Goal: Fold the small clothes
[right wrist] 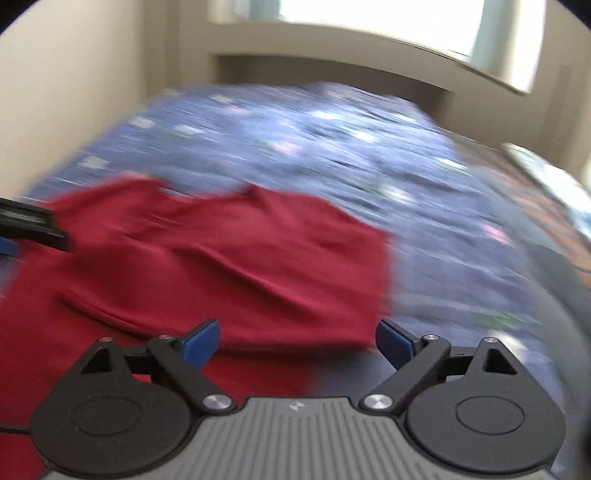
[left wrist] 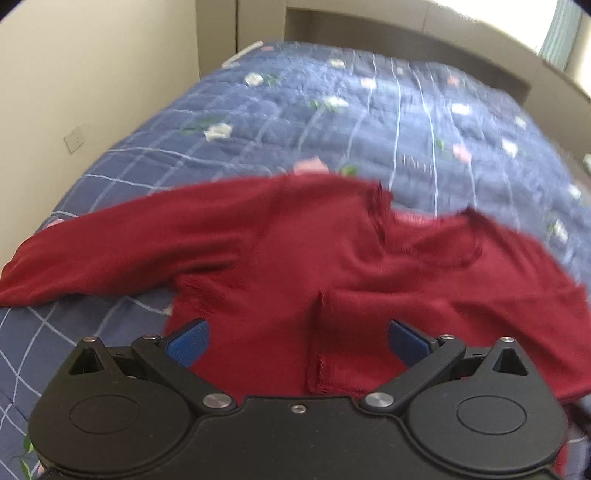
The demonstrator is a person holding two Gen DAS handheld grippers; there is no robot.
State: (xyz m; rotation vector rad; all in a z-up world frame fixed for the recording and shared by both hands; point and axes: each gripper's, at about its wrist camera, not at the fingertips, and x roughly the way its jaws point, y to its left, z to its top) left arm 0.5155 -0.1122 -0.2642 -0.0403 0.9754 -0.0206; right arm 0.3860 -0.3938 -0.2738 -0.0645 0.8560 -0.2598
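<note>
A dark red long-sleeved top (left wrist: 280, 266) lies spread on a blue quilted bedspread (left wrist: 369, 122), one sleeve (left wrist: 92, 251) stretched out to the left. My left gripper (left wrist: 297, 341) is open and empty just above the top's lower body, beside a raised fold (left wrist: 319, 332). In the right wrist view the same top (right wrist: 229, 258) fills the left and middle, blurred by motion. My right gripper (right wrist: 297, 341) is open and empty over the top's right part. The left gripper's finger (right wrist: 33, 225) shows at the far left edge of that view.
The bedspread (right wrist: 424, 206) covers the whole bed, with white grid lines and small flowers. A beige wall with a socket (left wrist: 74, 138) runs along the left. A headboard (left wrist: 406, 48) and a window ledge (right wrist: 351, 33) stand at the far end. The bed's right edge (right wrist: 546, 229) drops off.
</note>
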